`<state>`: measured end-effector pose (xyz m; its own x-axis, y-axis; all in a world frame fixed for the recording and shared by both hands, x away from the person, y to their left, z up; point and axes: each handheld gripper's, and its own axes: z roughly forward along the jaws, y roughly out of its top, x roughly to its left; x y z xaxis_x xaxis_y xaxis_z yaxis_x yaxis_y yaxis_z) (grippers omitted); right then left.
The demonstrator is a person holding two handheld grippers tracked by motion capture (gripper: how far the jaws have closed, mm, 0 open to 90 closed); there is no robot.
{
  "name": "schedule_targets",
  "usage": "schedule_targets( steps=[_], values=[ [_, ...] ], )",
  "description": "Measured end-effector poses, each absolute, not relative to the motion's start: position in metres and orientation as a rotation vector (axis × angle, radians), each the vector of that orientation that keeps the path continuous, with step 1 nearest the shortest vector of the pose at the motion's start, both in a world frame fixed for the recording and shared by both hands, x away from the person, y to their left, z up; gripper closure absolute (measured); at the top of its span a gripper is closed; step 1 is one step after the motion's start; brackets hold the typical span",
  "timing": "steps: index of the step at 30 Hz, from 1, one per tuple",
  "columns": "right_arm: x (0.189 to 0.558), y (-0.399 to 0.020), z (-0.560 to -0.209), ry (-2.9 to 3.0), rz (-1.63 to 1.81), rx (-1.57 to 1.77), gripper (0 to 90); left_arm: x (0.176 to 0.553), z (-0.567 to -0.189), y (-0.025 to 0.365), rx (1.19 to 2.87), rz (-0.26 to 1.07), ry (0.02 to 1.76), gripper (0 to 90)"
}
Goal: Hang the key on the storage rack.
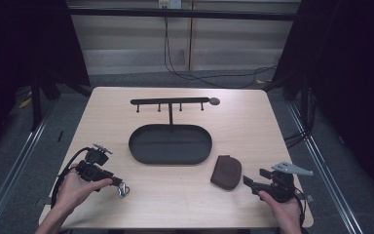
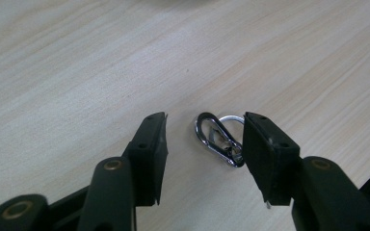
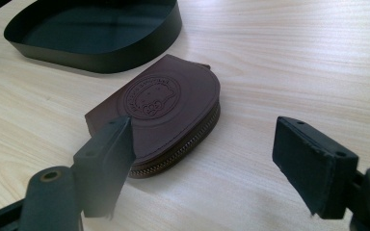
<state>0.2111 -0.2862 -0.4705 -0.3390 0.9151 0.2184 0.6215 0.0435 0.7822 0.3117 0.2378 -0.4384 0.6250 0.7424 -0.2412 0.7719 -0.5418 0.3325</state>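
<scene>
Jaws apart on both grippers, a metal clip between the left pair.
The left gripper [image 2: 204, 139] straddles the clip [image 2: 218, 138], one pad touching; the right gripper [image 3: 204, 159] faces a brown pouch [image 3: 166, 108]; beyond lies a black tray [image 1: 170, 144] with hook rack [image 1: 170, 102].

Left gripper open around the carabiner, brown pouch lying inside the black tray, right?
Not quite. The brown pouch lies on the table, outside the black tray, as the high view shows. The left gripper is open around the carabiner.
</scene>
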Motion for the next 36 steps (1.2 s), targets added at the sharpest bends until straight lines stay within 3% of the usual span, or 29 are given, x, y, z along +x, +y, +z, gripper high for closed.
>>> schedule_targets(
  steps=[5,21,30,36],
  values=[
    [0.211,-0.285,-0.471,1.999,1.188,1.555,22.9,0.316,-0.44,0.233,2.463,-0.137,1.182,56.5],
    [0.212,-0.284,-0.472,2.018,1.182,1.551,22.4,0.326,-0.455,0.218,2.574,-0.232,1.206,59.0],
    [0.213,-0.284,-0.472,2.016,1.179,1.559,22.1,0.329,-0.461,0.212,2.6,-0.267,1.199,65.0],
    [0.213,-0.284,-0.472,2.018,1.177,1.557,21.9,0.329,-0.463,0.207,2.636,-0.277,1.167,73.6]
  ],
)
